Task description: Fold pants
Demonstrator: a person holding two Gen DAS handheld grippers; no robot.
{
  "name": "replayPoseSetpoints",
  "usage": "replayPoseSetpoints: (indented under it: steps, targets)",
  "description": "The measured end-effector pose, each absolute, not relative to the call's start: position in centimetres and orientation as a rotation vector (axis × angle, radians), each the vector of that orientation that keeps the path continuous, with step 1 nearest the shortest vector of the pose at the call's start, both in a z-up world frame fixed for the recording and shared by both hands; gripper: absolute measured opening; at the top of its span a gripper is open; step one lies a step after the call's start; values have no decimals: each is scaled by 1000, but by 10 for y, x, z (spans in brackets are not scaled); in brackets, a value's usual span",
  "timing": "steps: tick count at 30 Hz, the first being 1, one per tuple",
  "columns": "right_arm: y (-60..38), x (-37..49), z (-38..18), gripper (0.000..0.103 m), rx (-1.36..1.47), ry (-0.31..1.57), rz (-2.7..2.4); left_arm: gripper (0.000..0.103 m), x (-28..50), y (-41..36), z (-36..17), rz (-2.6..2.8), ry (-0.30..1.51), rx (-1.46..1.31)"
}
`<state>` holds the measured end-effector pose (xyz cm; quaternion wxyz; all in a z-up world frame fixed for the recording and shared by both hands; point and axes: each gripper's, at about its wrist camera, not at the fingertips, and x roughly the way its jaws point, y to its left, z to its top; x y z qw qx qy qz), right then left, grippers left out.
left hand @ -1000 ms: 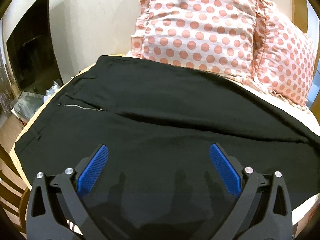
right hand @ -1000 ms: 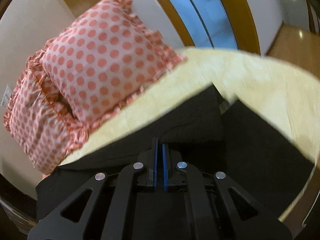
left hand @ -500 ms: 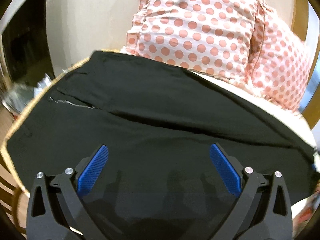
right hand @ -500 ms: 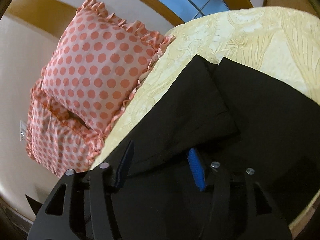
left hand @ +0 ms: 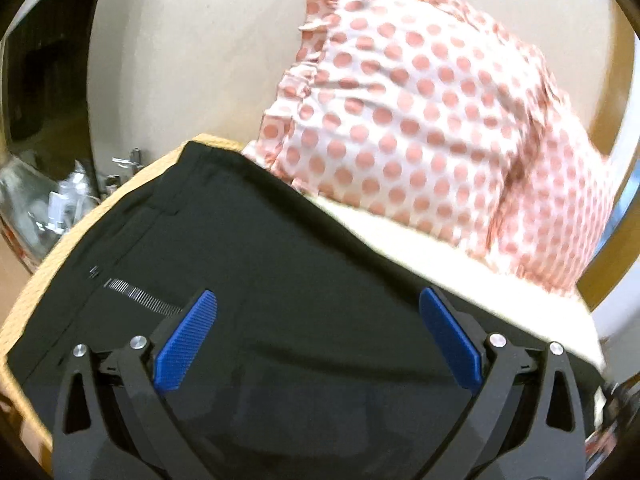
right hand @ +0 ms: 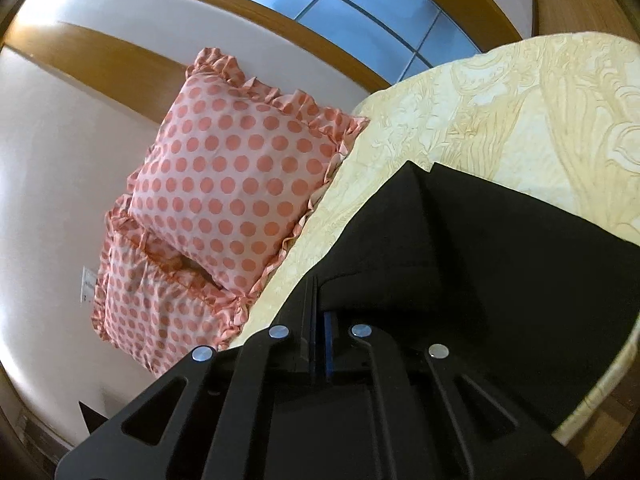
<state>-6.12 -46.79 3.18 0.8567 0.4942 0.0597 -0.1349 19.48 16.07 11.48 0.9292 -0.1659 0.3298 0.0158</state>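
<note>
The right gripper [right hand: 319, 332] has its jaws pressed together on a fold of the black pants [right hand: 500, 256] near the leg ends, which reach toward the bed's [right hand: 520, 92] far edge. The left gripper [left hand: 318, 338] hovers over the waist end beside the zipper [left hand: 140, 298], jaws spread wide, gripping nothing. The garment's long axis runs between the two grippers, along the polka-dot pillows [left hand: 420, 112]. Judgement: the clamped leg end travels toward the waist.

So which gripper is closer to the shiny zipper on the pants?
Left. The left gripper hangs open over the black pants, one finger beside the zipper. The right gripper is pinched shut on pants fabric at the leg end; no zipper shows there.
</note>
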Motion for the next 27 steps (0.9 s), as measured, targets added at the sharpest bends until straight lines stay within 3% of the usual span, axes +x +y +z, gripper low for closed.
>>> replayPoseSetpoints:
  steps: [7,9,13,16,18,20,27]
  targets:
    - [-473,-65,20,2,1077,155,-288,100,314,181,97,70,844,-485]
    - [-474,-66,19,2,1081,160,-285,95,349,179,86,86,908,-475]
    - [-478,-63,19,2,1081,175,-283,75,393,175,60,138,1035,-461]
    - [-480,-61,19,2,1071,182,-282,67,405,181,42,159,1082,-517]
    - [-481,-60,20,2,1062,185,-282,48,407,189,34,182,1095,-553]
    - [-481,-58,21,3,1055,186,-281,18,398,203,29,197,1072,-624]
    - [-485,-62,33,3,1013,161,-292,8,319,218,63,163,964,-606]
